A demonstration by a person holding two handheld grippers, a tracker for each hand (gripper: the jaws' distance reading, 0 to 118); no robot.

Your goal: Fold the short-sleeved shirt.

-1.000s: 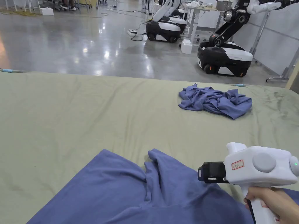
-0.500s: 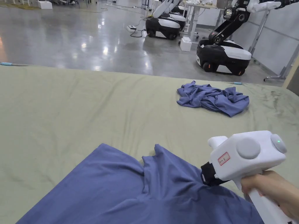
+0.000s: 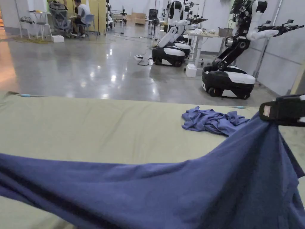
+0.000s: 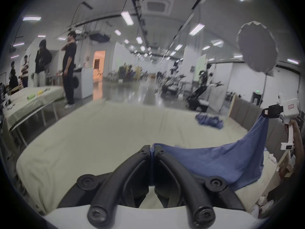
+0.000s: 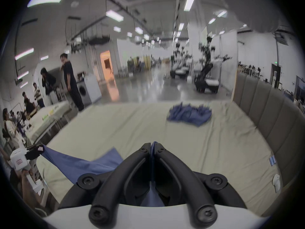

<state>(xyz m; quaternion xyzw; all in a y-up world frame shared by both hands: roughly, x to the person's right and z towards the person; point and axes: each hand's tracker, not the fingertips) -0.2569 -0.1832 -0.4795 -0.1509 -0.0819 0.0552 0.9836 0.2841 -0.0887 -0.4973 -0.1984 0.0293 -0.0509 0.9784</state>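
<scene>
Shirt [image 3: 184, 190] lifted | crumpled blue garment [image 3: 213, 120] beyond | wheeled robots [image 3: 228, 82] behind

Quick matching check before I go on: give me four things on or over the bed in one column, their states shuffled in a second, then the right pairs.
1. left tongs
2. right tongs
3. blue shirt
4. second blue garment

a. crumpled in a heap on the far side of the bed
b. stretched in the air between both tongs
c. shut on the shirt, the lower of the two grips
d. shut on the shirt, raised higher

Pairs: 1-c, 2-d, 3-b, 4-a
</scene>
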